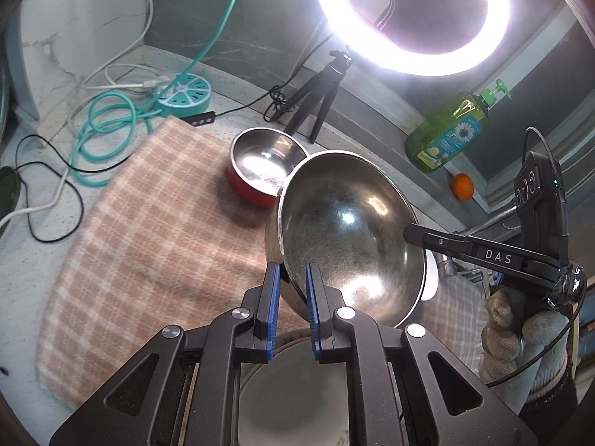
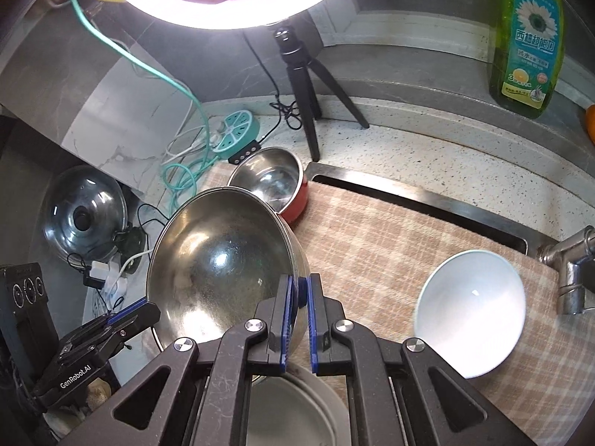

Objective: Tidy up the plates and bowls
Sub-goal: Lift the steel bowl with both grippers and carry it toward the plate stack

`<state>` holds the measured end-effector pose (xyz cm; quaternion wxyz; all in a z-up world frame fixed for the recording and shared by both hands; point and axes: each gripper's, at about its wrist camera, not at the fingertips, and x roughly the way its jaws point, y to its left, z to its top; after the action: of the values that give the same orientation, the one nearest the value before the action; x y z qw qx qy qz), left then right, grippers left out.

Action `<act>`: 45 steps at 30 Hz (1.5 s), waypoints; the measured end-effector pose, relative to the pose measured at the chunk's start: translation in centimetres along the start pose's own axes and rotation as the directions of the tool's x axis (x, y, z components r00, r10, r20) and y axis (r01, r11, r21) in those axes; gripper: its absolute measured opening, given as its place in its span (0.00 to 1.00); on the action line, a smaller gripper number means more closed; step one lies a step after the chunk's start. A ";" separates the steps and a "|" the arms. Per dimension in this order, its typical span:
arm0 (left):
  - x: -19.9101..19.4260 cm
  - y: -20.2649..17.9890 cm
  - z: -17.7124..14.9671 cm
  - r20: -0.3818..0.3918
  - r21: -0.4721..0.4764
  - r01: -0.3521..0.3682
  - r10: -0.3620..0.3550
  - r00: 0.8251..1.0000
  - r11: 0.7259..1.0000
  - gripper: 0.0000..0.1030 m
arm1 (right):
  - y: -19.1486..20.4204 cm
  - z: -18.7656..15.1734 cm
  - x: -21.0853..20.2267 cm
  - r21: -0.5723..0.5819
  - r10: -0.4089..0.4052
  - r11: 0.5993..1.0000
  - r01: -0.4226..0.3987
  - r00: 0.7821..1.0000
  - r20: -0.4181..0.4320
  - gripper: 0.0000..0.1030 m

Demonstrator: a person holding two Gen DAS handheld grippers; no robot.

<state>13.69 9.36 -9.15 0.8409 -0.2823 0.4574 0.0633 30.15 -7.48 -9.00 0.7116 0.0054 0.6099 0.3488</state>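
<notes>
A large steel bowl (image 1: 346,230) hangs tilted above the checked cloth (image 1: 148,223), held by both grippers. My left gripper (image 1: 292,286) is shut on its near rim, blue pads on either side of the wall. My right gripper (image 2: 301,297) is shut on the opposite rim of the same bowl (image 2: 219,260). From the left wrist view, a finger (image 1: 446,241) of the right gripper reaches in over the rim. A red bowl (image 1: 264,167) with a steel inside stands on the cloth behind. A white bowl (image 2: 472,304) lies tilted on the cloth to the right. A pale plate (image 2: 290,409) sits below the grippers.
A ring light (image 1: 409,18) on a black tripod (image 1: 319,89) stands at the back. A green soap bottle (image 1: 450,130) and an orange (image 1: 463,186) sit on the ledge. A teal power strip (image 1: 186,93) with cables lies at the left. A pot lid (image 2: 83,212), a sink slot (image 2: 420,200) and a tap (image 2: 569,271) are nearby.
</notes>
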 end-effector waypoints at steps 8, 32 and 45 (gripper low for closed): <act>-2.0 2.9 -1.4 0.009 -0.019 -0.011 0.011 1.000 1.000 0.12 | 3.1 -1.6 1.3 -0.024 0.013 1.000 -0.013 1.000 -0.020 0.07; -4.4 12.3 -6.3 -0.012 -0.160 -0.096 0.095 0.995 0.982 0.12 | 11.0 -6.0 8.8 -0.124 0.020 0.992 -0.039 0.989 -0.148 0.07; -4.3 15.1 -7.6 -0.036 -0.207 -0.129 0.124 0.992 0.970 0.12 | 12.9 -7.5 11.3 -0.160 0.013 0.986 -0.045 0.980 -0.196 0.08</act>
<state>0.16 18.53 -15.19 0.7957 -0.3399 0.4748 0.1611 17.44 4.80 -15.12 0.6414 -0.0783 0.6456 0.4070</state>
